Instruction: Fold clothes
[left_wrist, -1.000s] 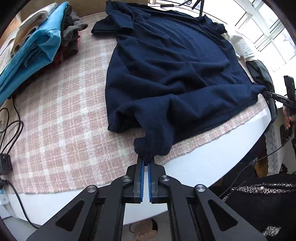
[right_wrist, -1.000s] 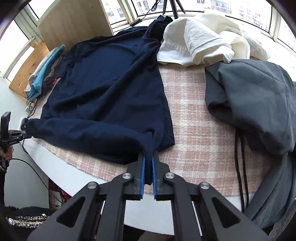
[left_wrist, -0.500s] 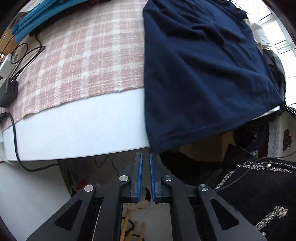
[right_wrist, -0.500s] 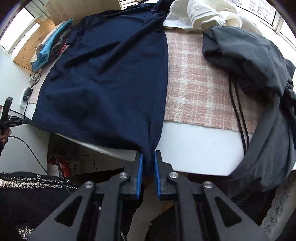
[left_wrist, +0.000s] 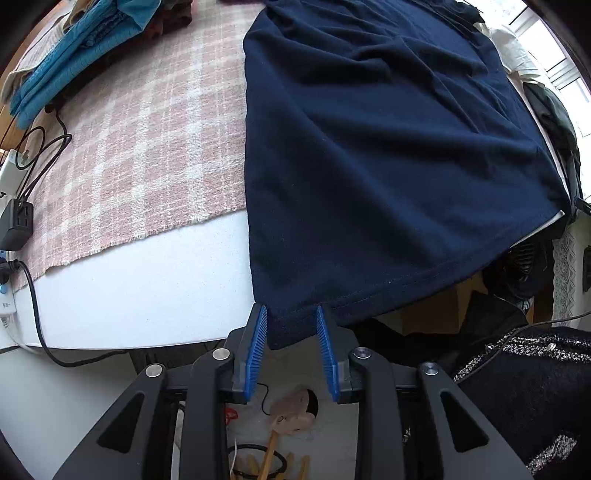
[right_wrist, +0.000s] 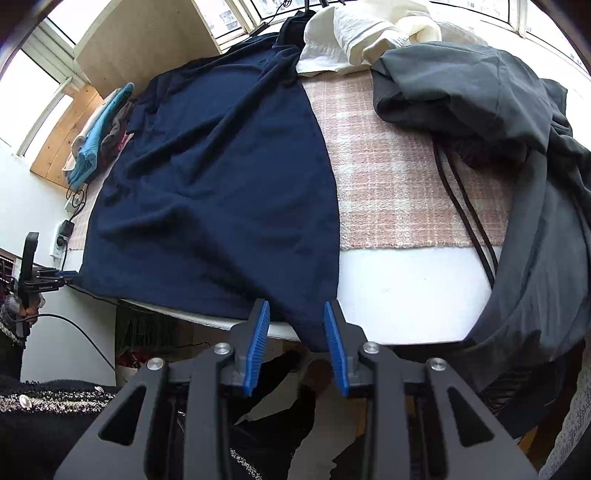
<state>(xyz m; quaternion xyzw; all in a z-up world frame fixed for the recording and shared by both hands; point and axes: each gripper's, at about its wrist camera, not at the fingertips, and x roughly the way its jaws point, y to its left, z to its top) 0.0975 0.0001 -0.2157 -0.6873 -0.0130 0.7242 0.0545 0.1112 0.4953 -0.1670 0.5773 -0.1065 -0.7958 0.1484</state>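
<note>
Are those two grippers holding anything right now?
No. Both the left gripper and right gripper are opening; the navy shirt's bottom corners hang loose between them.

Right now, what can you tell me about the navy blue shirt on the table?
The navy blue shirt is soft knit fabric, spread flat with shallow wrinkles over the pink plaid cloth. Its stitched hem hangs over the white table edge. One bottom corner sits between the opening jaws of the left gripper, the other between those of the right gripper; neither pad pair presses it. Its far end reaches the white garment.
</note>
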